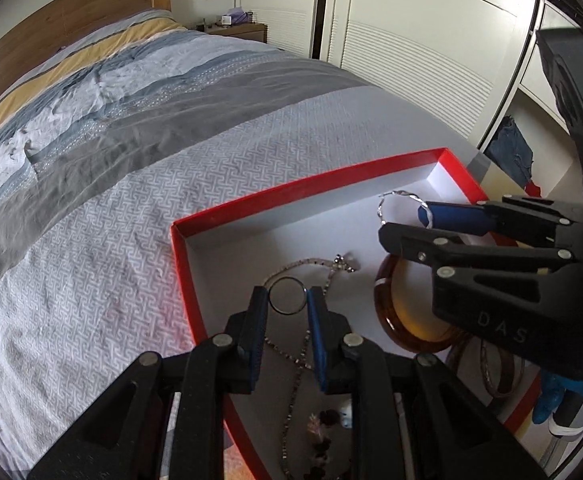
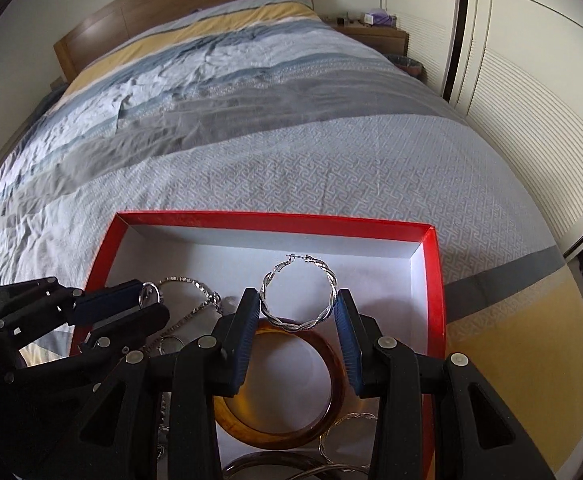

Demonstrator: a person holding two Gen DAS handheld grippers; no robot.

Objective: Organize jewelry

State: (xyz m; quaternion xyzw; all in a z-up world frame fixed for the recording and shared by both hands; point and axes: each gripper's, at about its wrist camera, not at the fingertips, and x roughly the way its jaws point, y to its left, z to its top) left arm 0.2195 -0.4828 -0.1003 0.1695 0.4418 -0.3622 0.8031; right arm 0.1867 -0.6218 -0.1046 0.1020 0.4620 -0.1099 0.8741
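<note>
Bedding in grey, blue and yellow stripes spreads across the bed (image 1: pixel 139 128) in my left wrist view, with plenty of open cover to the left of the red box (image 1: pixel 195 280), whose low red rim runs just beside my left tool (image 1: pixel 288 300). That tool points steeply down over the box and is clenched on a thin dark ring (image 1: pixel 287 295), held above a silver chain (image 1: pixel 291 268) lying on the white floor. My right tool (image 1: pixel 405 222) reaches in from the right, near the far corner, above an amber bangle (image 1: pixel 385 308). From the right wrist view, the same bed (image 2: pixel 331 152) lies bare beyond the box's far wall (image 2: pixel 275 222), and the white wardrobe (image 2: pixel 531 80) stands along its right side. My right tool (image 2: pixel 297 300) tilts down inside the box, grasping a twisted silver hoop earring (image 2: pixel 298 290) between its pads, over the amber bangle (image 2: pixel 283 432). My left tool (image 2: pixel 147 300) sits at the left rim with its ring.
</note>
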